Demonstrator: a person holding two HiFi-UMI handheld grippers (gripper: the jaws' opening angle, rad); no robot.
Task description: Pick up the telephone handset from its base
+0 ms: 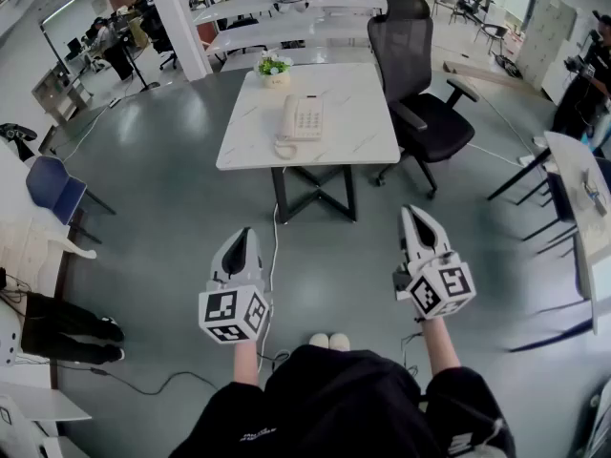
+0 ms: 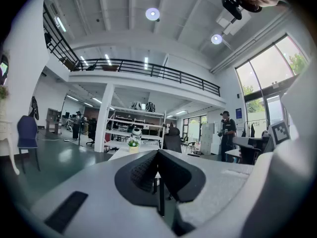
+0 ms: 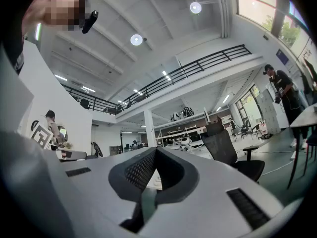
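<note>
A cream telephone [image 1: 303, 118] lies on the white marble-look table [image 1: 351, 132] ahead, its handset [image 1: 287, 120] resting on the left side of the base. My left gripper [image 1: 244, 234] is held well short of the table, over the floor, its jaws shut and empty. My right gripper [image 1: 413, 212] hangs at the same distance, to the right, jaws also shut with nothing between them. In the left gripper view the closed tips [image 2: 158, 152] point level toward the table [image 2: 119, 150]. In the right gripper view the closed tips [image 3: 155, 150] aim toward the phone [image 3: 156, 180].
A small potted plant [image 1: 275, 67] stands at the table's far edge. A black office chair [image 1: 417, 93] sits right of the table. A cable [image 1: 275, 246] runs down to the grey floor. Another desk [image 1: 584, 184] is at far right, a blue chair [image 1: 55, 189] at left.
</note>
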